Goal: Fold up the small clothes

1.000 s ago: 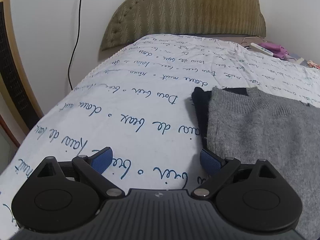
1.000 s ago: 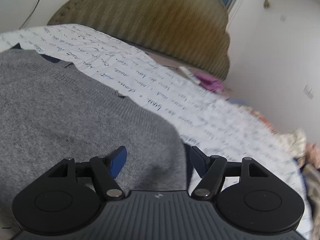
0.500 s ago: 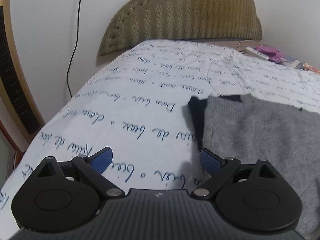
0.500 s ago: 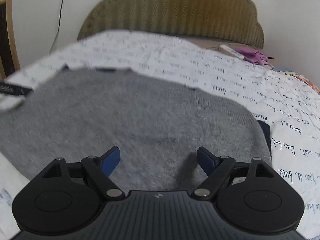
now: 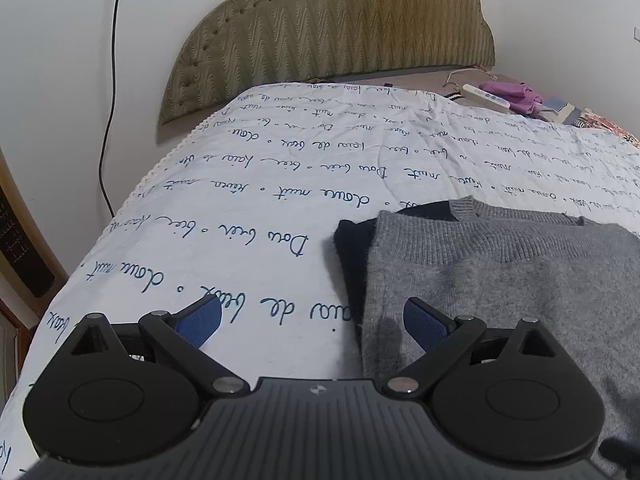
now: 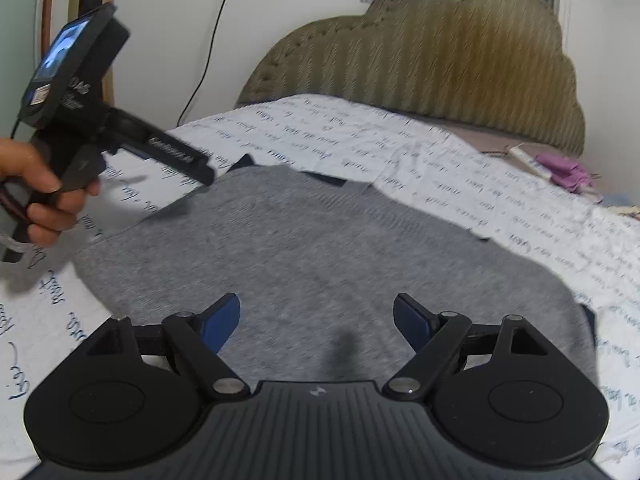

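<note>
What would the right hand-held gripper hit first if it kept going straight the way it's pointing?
Most likely the grey sweater: the right hand-held gripper is open, angled down over it, nothing in between. Depth is hard to judge.

One grey sweater, one dark garment, two claws, one remote

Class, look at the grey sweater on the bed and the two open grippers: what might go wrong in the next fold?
1. A dark garment lies under the grey sweater; a pinch may catch both layers.
2. The left gripper straddles the sweater's edge and might grab the bedsheet.
3. The right gripper hovers mid-fabric, risking a bunched fold.
</note>
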Available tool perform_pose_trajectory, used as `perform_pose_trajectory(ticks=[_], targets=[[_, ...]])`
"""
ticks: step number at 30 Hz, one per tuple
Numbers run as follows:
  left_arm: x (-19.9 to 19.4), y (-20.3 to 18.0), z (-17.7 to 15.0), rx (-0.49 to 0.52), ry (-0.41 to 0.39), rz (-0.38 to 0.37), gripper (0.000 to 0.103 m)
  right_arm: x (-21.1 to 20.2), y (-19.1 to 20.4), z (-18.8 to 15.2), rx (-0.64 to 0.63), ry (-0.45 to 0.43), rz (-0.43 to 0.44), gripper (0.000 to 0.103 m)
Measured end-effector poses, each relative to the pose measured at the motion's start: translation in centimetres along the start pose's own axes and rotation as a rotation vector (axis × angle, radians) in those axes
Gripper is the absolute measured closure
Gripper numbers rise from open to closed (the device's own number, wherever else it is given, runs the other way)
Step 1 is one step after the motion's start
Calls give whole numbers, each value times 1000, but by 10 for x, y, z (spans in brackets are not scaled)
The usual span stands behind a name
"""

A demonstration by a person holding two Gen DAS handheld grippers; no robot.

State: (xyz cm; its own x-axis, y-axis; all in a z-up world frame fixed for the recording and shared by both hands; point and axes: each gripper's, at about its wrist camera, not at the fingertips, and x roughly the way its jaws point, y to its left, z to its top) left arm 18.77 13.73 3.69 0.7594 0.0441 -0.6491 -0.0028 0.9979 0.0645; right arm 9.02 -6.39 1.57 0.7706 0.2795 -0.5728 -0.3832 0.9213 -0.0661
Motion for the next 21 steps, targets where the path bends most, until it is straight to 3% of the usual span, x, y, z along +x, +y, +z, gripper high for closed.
perform_pose_trajectory(ticks=[12,21], targets=[[15,-5,6,10,25,8,4,-3,16,-4,-9,9,42,19],[24,-8,18,-13,71,-142,4,-8,37,-4,-44,11,102,19]])
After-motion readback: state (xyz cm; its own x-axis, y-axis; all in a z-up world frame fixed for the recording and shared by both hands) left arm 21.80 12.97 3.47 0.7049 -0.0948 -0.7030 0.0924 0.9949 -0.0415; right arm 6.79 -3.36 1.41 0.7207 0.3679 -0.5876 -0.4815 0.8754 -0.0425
